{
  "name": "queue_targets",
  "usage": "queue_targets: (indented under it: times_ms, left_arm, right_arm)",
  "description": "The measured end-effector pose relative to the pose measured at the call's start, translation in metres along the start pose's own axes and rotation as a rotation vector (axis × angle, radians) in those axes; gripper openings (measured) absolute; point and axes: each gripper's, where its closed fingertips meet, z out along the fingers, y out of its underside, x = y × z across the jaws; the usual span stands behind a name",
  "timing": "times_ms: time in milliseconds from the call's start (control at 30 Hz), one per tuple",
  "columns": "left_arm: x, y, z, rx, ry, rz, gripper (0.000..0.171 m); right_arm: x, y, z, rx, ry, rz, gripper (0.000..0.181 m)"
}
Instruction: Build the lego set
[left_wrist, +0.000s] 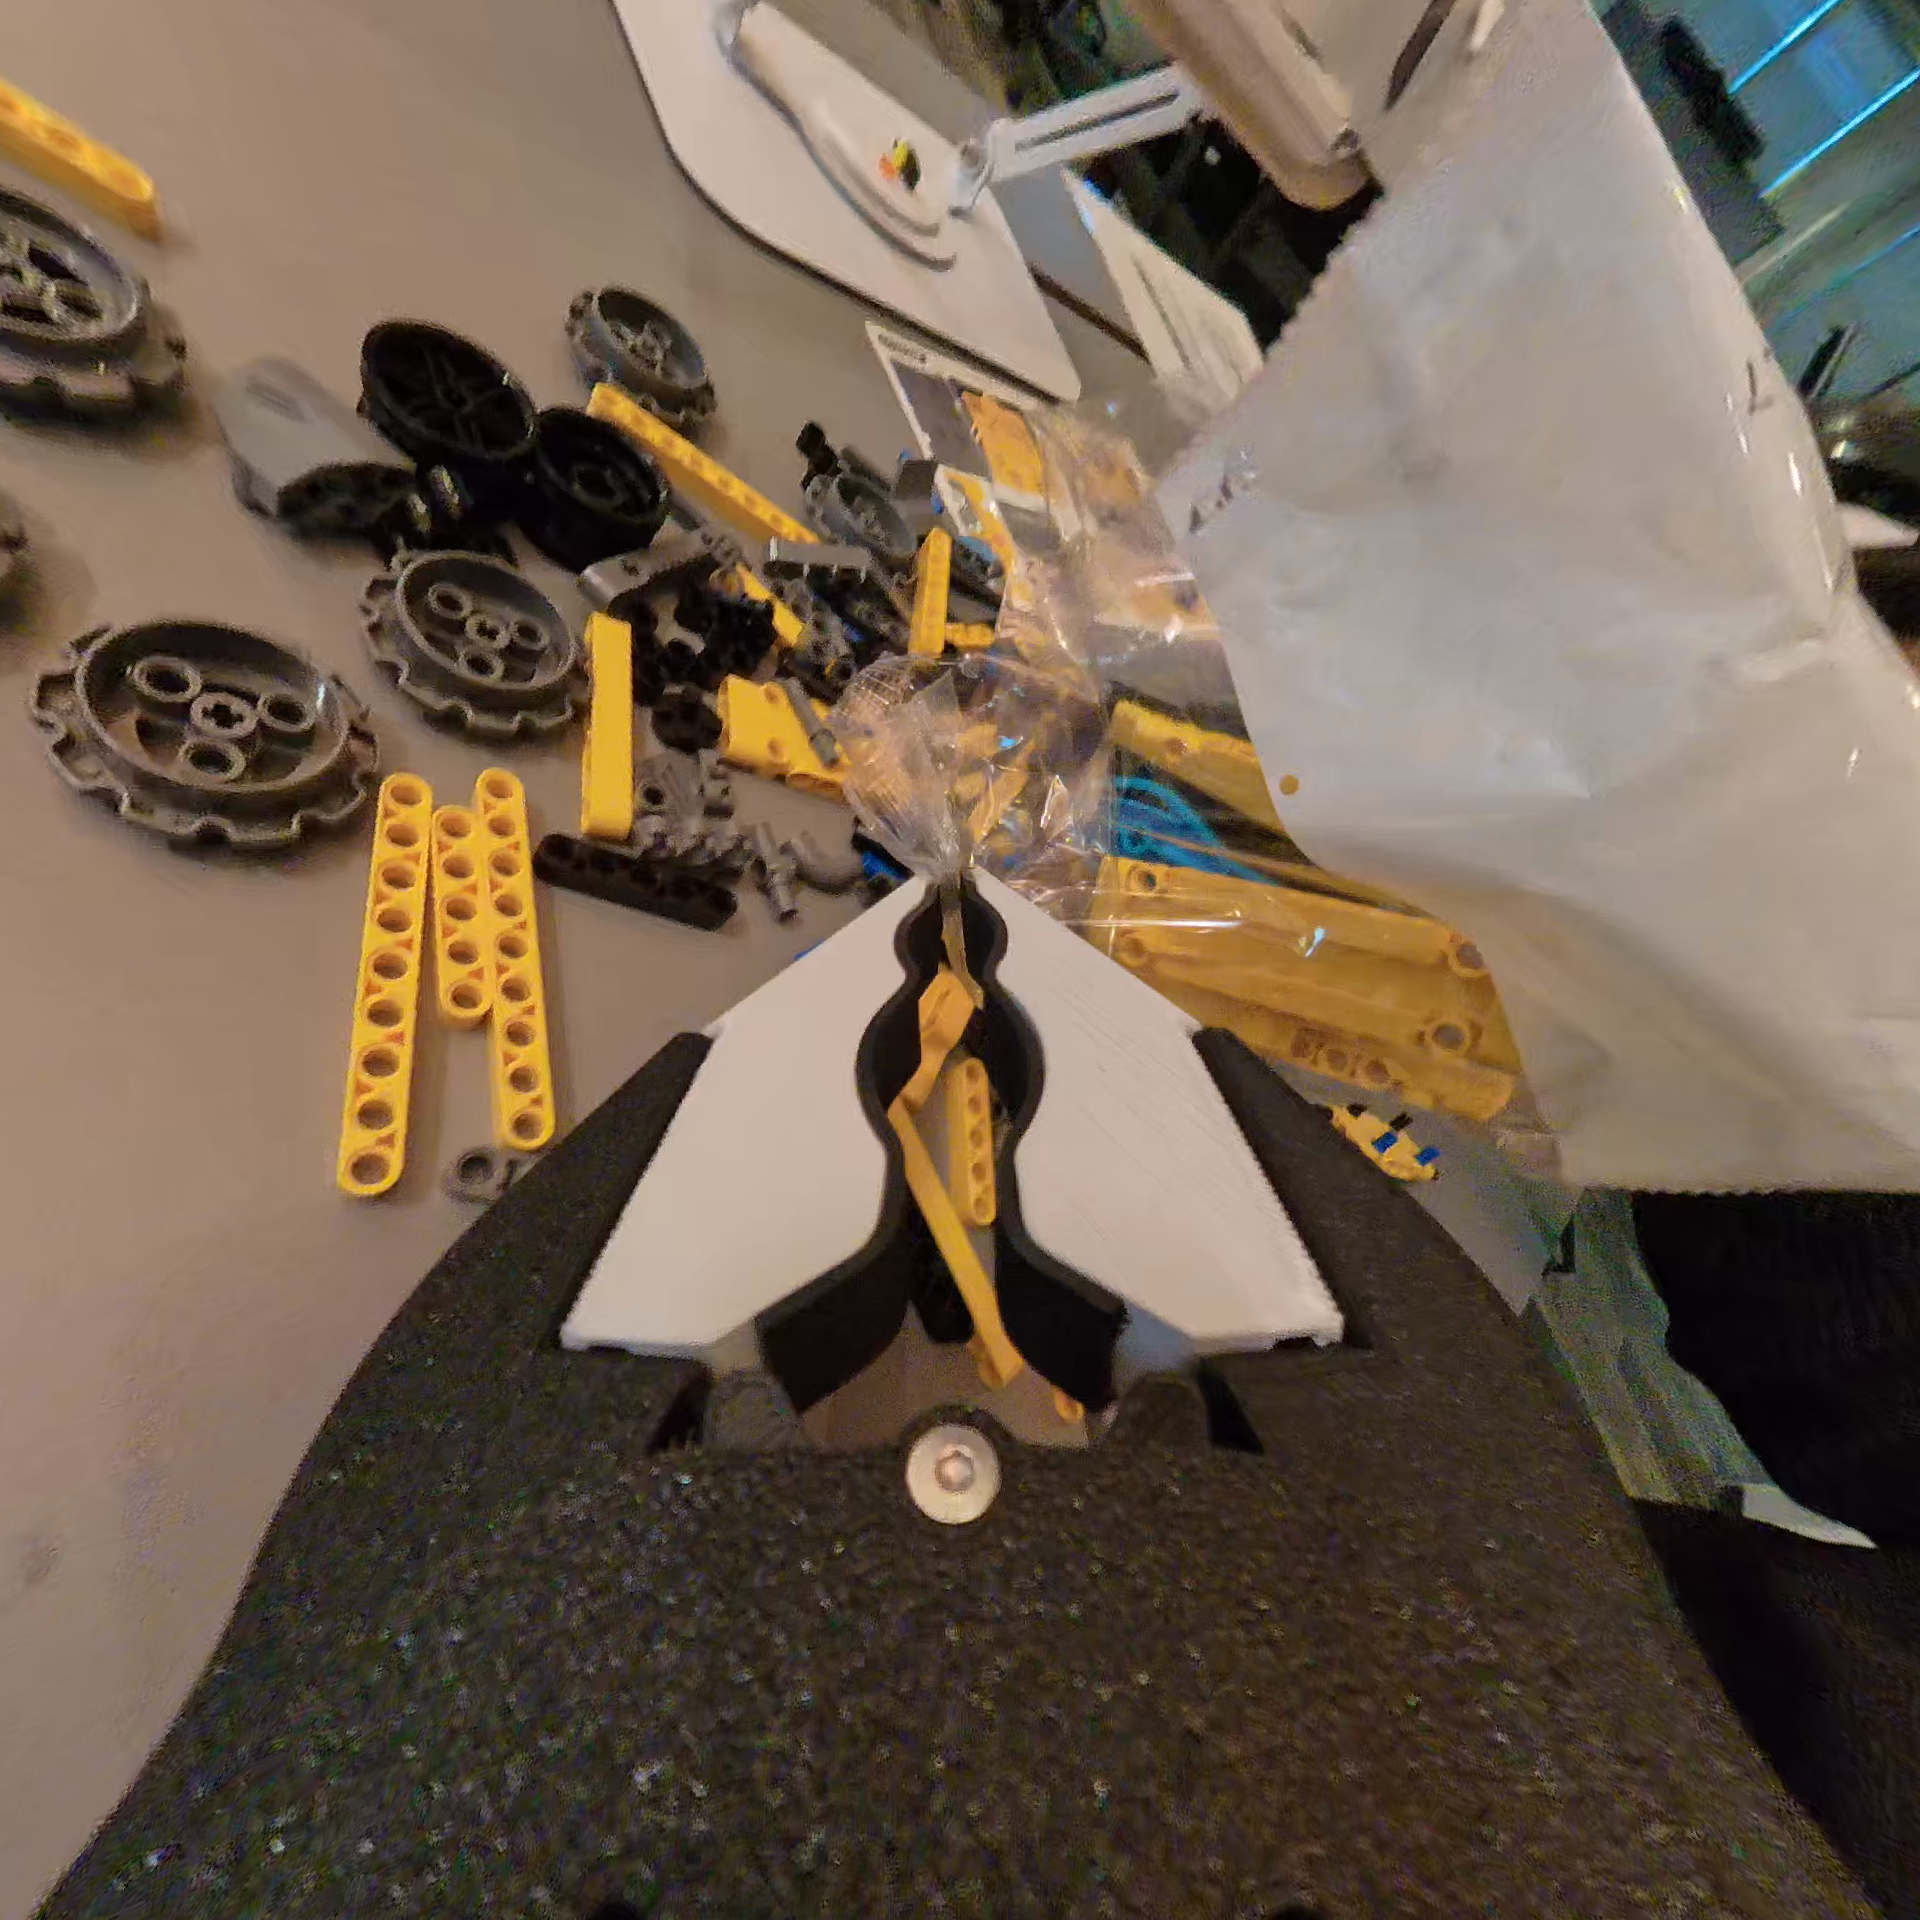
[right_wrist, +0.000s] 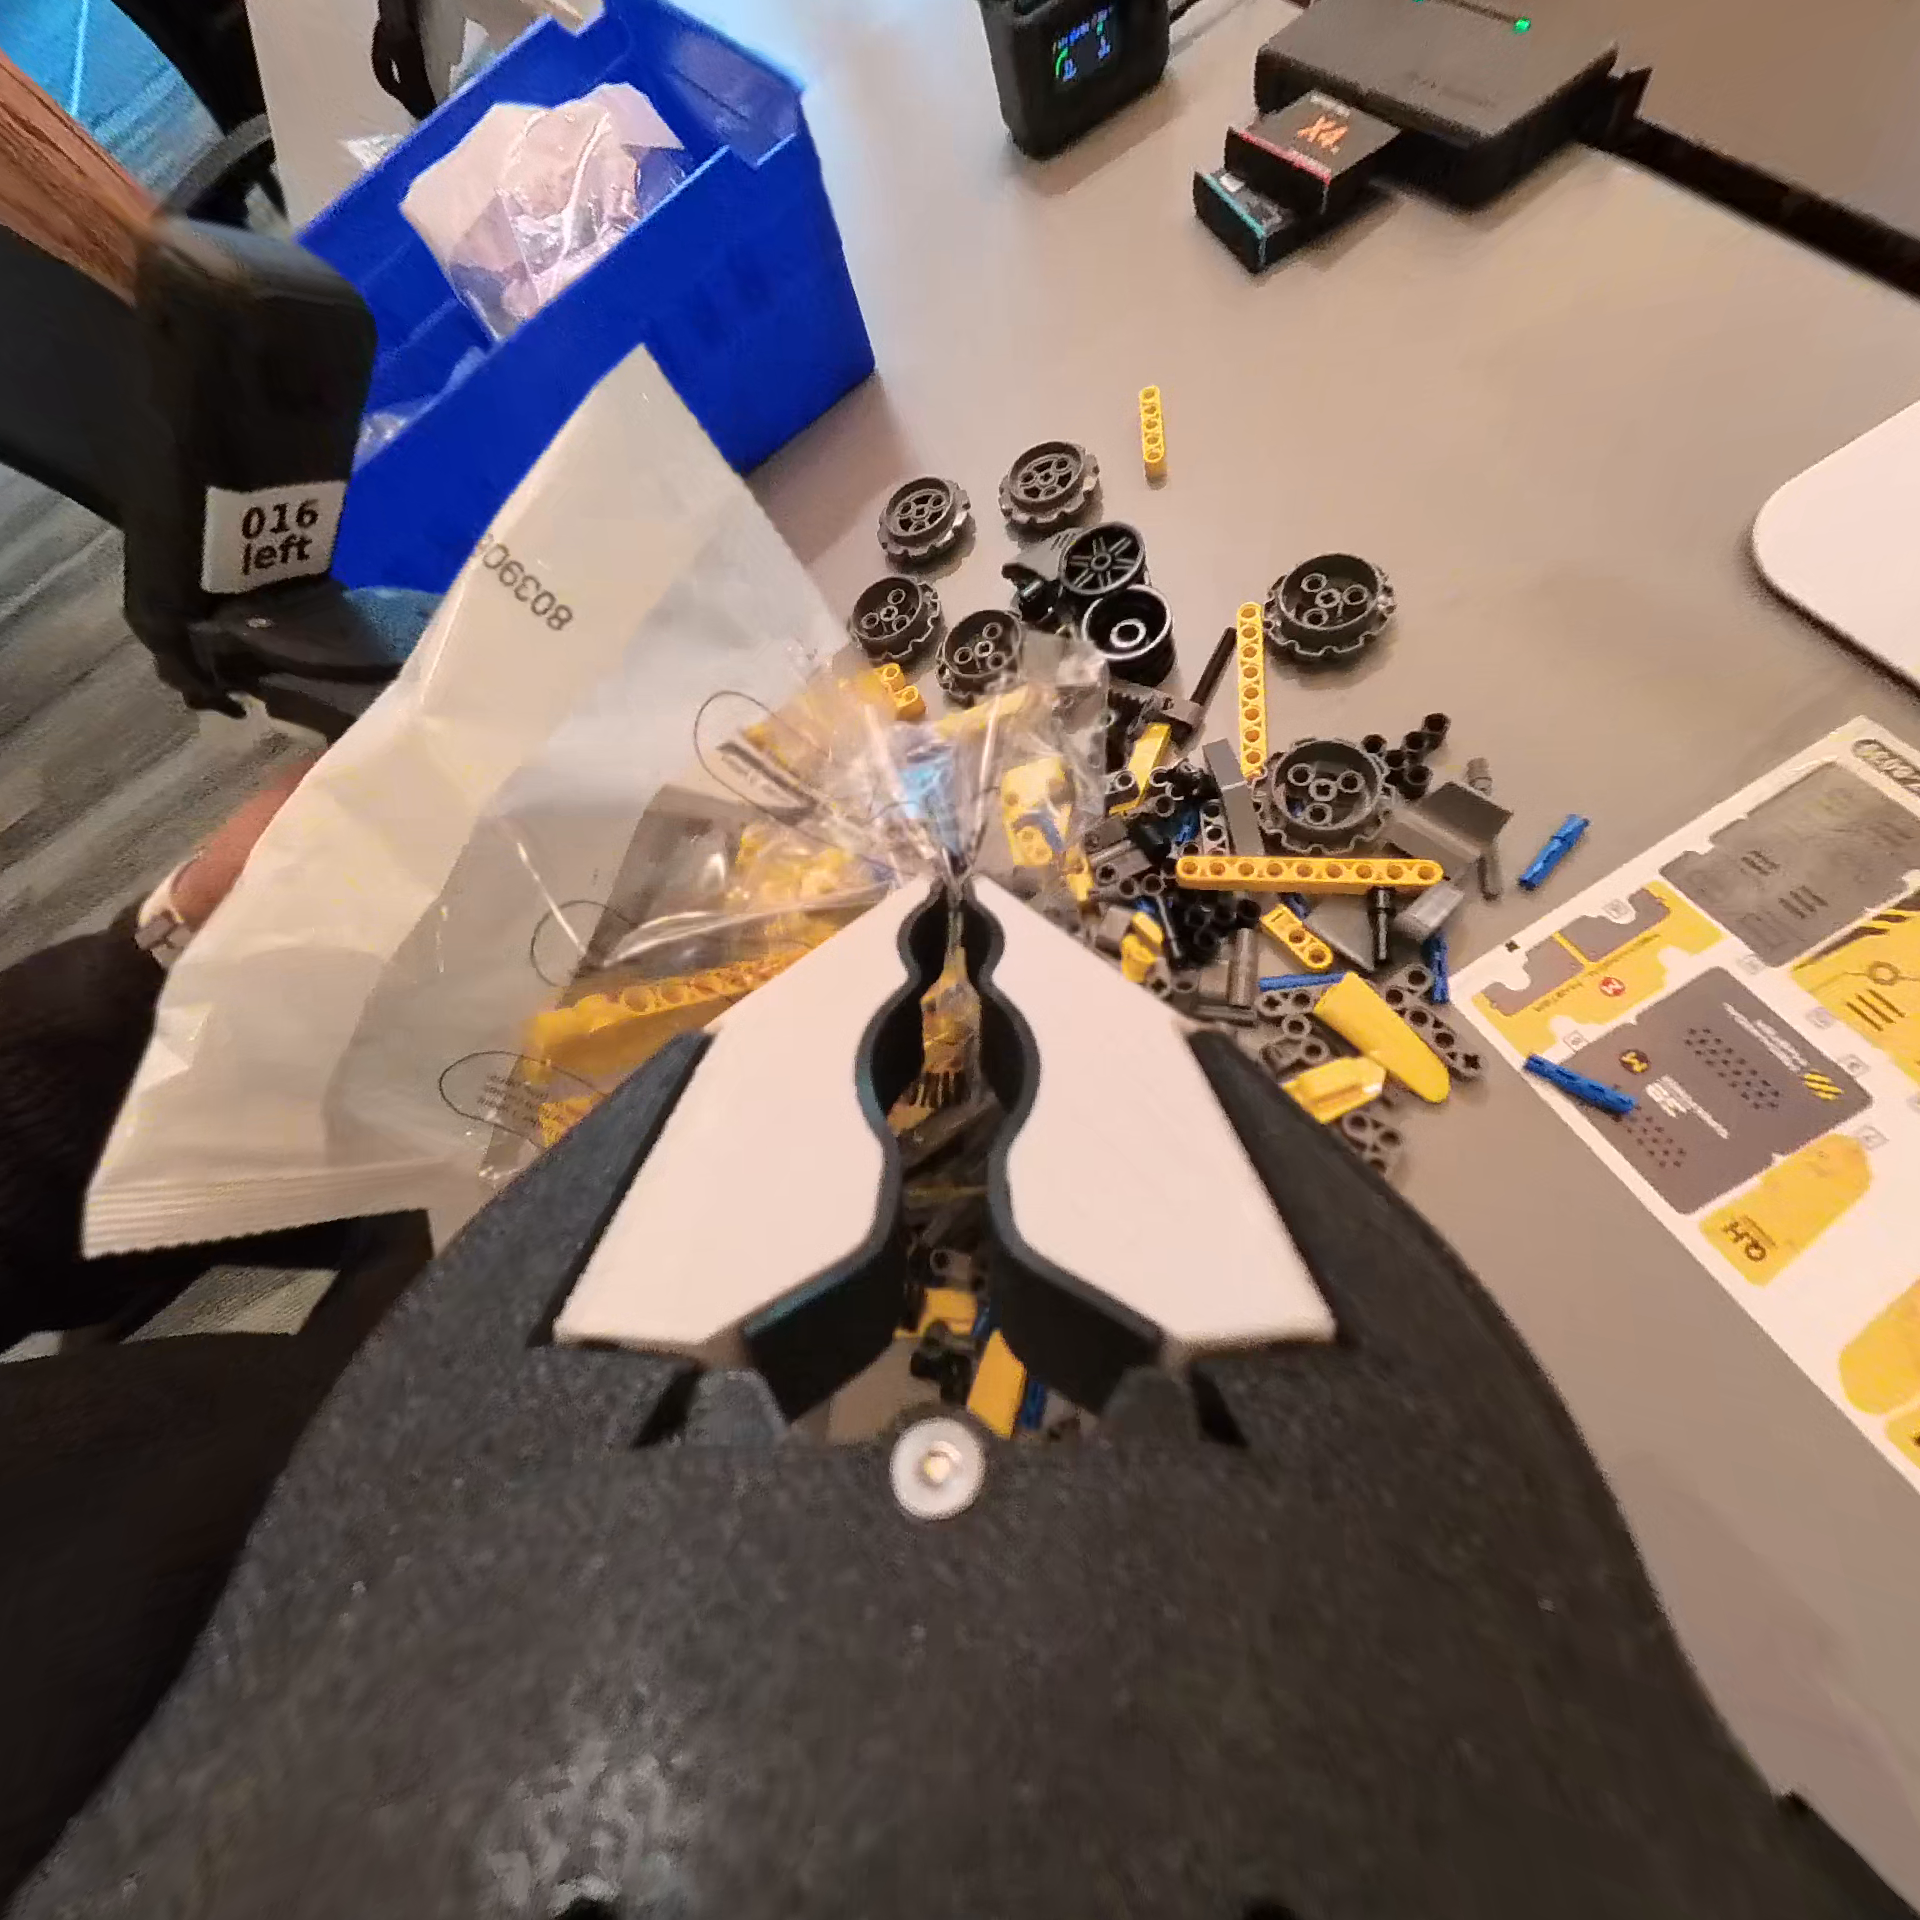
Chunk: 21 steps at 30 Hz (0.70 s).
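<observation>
On a grey table (right_wrist: 1455, 436) strewn with building parts, the left gripper (left_wrist: 948, 883) and the right gripper (right_wrist: 954, 883) are each pinched tight on the clear film of a plastic bag (right_wrist: 436, 831) of yellow beams, held above the table edge. If the film tears or slips, I judge the contents would spill off the edge. Nearby lie seven grey toothed wheels (right_wrist: 1328, 603), two black wheels (right_wrist: 1103, 561), one sticker sheet (right_wrist: 1714, 1039) and one blue bin (right_wrist: 665, 281).

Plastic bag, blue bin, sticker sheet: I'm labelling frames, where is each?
plastic bag (right_wrist: 436, 831), right wrist view, on its white upper panel.
blue bin (right_wrist: 727, 301), right wrist view, on its front wall.
sticker sheet (right_wrist: 1704, 1091), right wrist view, on the grey sticker.
</observation>
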Motion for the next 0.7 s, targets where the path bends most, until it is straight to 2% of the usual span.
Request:
queue_targets:
  times_ms: [133, 300, 333, 433, 567, 700]
  left_arm:
    - [-0.015, 0.007, -0.003, -0.038, -0.081, 0.041, 0.006]
    - [-0.025, -0.004, -0.026, -0.023, -0.219, 0.168, 0.012]
    - [-0.024, -0.007, -0.032, -0.023, -0.232, 0.187, 0.022]
    - [-0.013, -0.019, -0.049, 0.006, -0.228, 0.255, 0.037]
    - [0.0, -0.031, -0.058, 0.077, -0.2, 0.312, 0.039]
    - [0.012, -0.022, -0.046, 0.067, -0.149, 0.314, 0.041]
  right_arm:
    - [0.007, -0.005, 0.023, -0.103, -0.091, 0.097, 0.002]
    - [0.02, -0.006, 0.044, -0.194, -0.142, 0.167, 0.002]
    - [0.021, -0.005, 0.047, -0.206, -0.155, 0.183, 0.002]
    - [0.03, -0.004, 0.054, -0.215, -0.163, 0.216, 0.004]
    - [0.025, -0.007, 0.056, -0.183, -0.222, 0.23, 0.008]
    - [0.015, -0.01, 0.041, -0.102, -0.239, 0.175, 0.014]
